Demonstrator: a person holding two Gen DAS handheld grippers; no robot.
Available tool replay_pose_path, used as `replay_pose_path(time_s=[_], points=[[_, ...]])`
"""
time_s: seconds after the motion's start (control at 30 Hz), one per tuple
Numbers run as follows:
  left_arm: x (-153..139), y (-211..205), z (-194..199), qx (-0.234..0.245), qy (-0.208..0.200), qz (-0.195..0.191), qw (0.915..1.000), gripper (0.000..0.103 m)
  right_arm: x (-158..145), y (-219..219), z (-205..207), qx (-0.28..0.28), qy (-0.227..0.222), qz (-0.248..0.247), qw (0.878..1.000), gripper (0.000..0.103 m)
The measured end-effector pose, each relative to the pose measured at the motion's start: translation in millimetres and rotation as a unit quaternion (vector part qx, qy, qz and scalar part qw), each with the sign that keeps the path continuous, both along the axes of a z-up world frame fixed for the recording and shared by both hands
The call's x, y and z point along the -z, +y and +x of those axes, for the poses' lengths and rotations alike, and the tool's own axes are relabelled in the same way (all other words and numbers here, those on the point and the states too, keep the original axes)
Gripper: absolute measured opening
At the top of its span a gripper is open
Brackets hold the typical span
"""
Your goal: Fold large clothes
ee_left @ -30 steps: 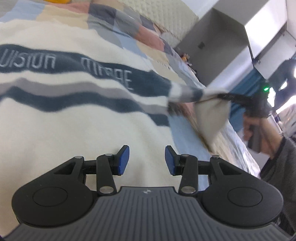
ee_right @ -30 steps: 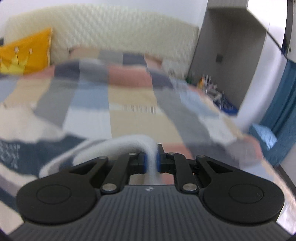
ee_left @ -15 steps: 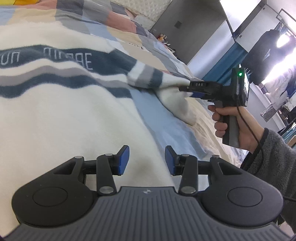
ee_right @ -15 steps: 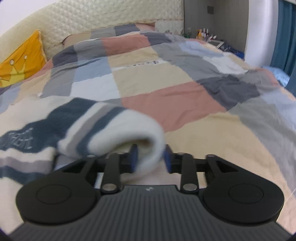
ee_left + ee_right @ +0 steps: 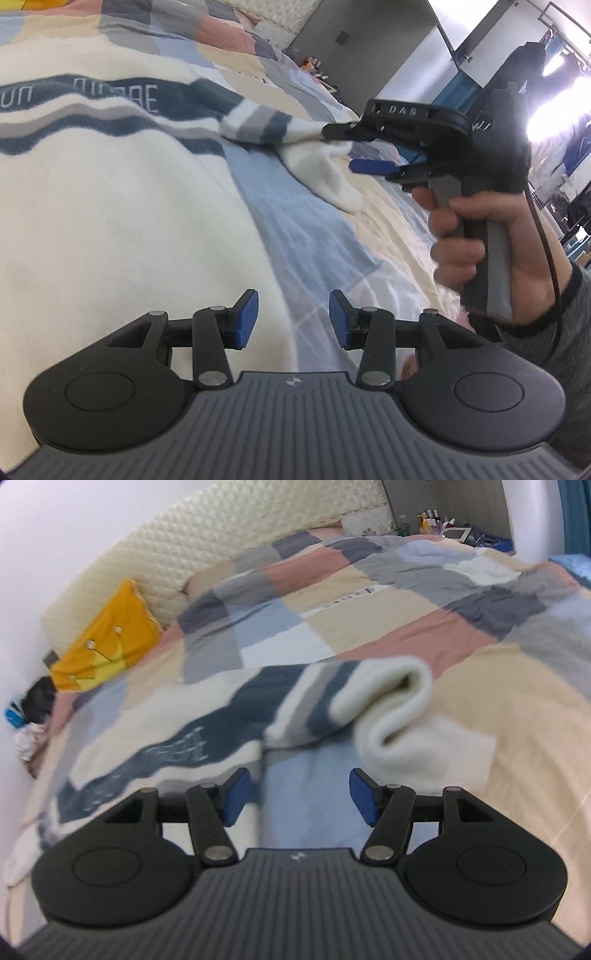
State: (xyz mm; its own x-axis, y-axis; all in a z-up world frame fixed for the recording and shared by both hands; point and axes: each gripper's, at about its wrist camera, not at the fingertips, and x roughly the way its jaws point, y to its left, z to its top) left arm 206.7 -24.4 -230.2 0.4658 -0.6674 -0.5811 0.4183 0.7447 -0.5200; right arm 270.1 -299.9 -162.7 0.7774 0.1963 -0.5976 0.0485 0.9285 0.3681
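The right hand-held gripper (image 5: pixel 297 794), jaws just opening, seemingly free of the sweater sleeve (image 5: pixel 388 698); left hand-held gripper (image 5: pixel 293 317) part-open, empty.

We see a bright, evenly lit bedroom in both fisheye views. Hard white glare (image 5: pixel 554 122) burns out the left-wrist view's right edge, behind the right hand (image 5: pixel 480 236). Soft shadows sit under the sweater (image 5: pixel 229 716), whose stripes smear with motion blur in the right-wrist view. Straight lines bow toward the edges, corners darken, and the headboard (image 5: pixel 207 550) looks soft.
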Motion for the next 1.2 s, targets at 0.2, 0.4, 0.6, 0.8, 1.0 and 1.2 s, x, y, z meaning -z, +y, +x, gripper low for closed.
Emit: replay_pose_path(time_s=[0.2, 0.4, 0.6, 0.8, 1.0, 1.2], points=[[8.9, -18.5, -12.4, 0.027, 0.005, 0.016, 0.9995, 0.047, 3.9, 2.1, -37.1, 0.007, -0.011, 0.003, 1.000, 0.062], [24.8, -44.6, -26.8, 0.071, 0.007, 0.068, 0.9952, 0.047, 5.7, -14.0, -44.9, 0.046, -0.017, 0.030, 0.998, 0.062], [39.3, -55.5, -27.8, 0.076, 0.013, 0.118, 0.9900, 0.047, 4.4, -14.0, -46.4, 0.038, -0.032, 0.036, 0.998, 0.063], [41.9, -68.3, -37.2, 0.085, -0.032, 0.200, 0.9756, 0.047, 7.6, -20.1, -44.1, 0.044, -0.026, 0.053, 0.997, 0.063], [40.1, -74.5, -49.2, 0.079, -0.079, 0.254, 0.9606, 0.047, 11.1, -26.0, -44.7, 0.051, -0.021, 0.070, 0.996, 0.063], [48.1, -78.4, -49.3, 0.080, -0.095, 0.282, 0.9514, 0.027, 12.4, -31.1, -45.4, 0.050, -0.023, 0.089, 0.995, 0.063]])
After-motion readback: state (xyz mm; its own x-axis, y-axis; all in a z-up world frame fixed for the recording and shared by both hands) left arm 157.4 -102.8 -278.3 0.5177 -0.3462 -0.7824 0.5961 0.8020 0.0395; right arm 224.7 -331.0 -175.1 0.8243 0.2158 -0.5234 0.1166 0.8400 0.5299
